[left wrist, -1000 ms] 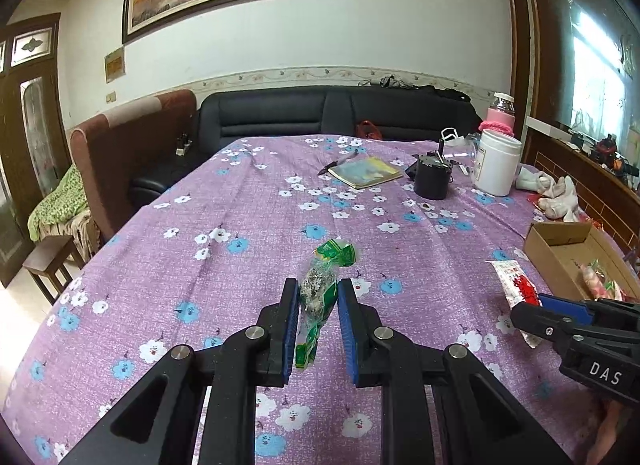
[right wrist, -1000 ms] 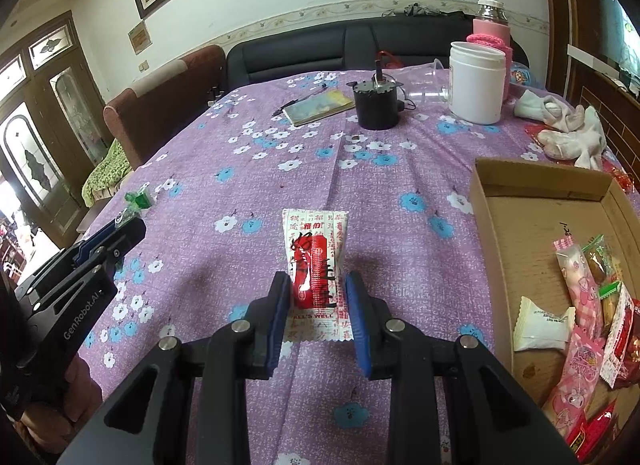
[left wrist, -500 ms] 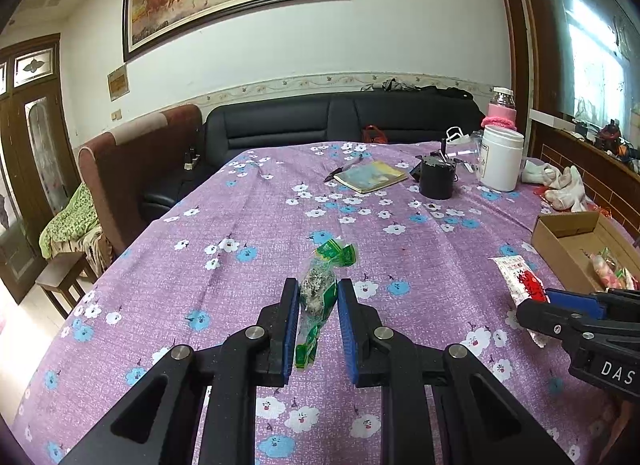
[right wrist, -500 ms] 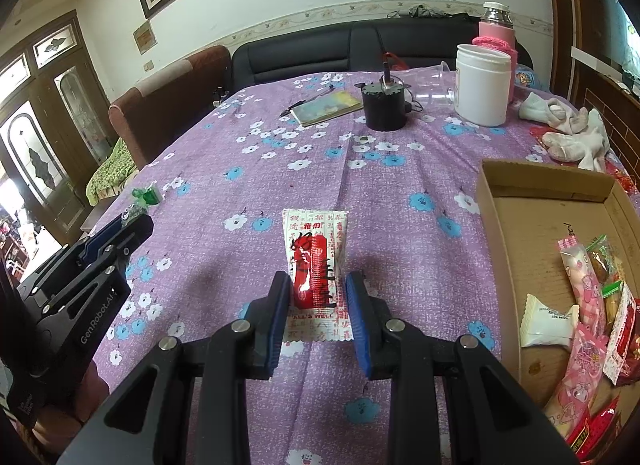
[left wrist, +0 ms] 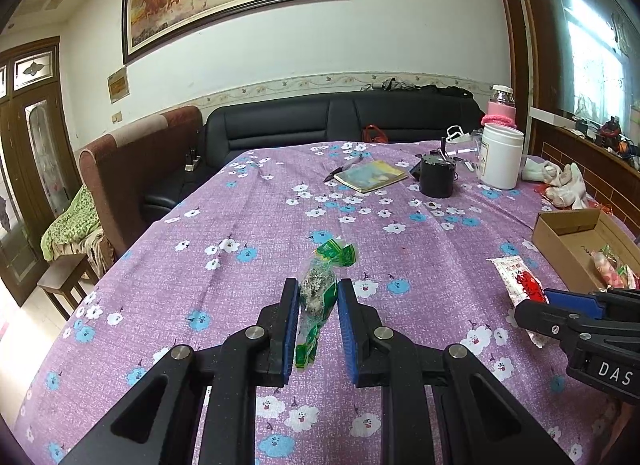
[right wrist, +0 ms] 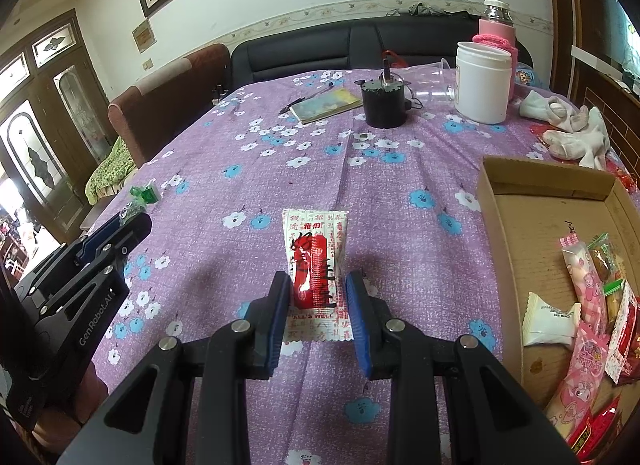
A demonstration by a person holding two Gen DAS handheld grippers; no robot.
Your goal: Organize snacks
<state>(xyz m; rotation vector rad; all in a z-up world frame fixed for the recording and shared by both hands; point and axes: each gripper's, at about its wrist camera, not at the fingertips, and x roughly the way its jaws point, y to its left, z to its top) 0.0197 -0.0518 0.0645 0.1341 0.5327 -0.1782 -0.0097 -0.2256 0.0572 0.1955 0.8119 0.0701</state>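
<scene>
Nothing has shifted on the table since a second ago; only the left view sits a little differently, showing more of the wall. Left gripper (left wrist: 319, 301) stays clenched on the green-wrapped snack (left wrist: 317, 293), its twisted end poking out toward the far side. Right gripper (right wrist: 317, 293) is pinching the red-and-white packet (right wrist: 316, 265), just left of the cardboard box (right wrist: 505, 233) that holds the other snacks. Both grippers tilt downward over the purple tablecloth (left wrist: 260, 225). Either slick wrapper could slide free, since each grip catches only a thin stretch of film.
</scene>
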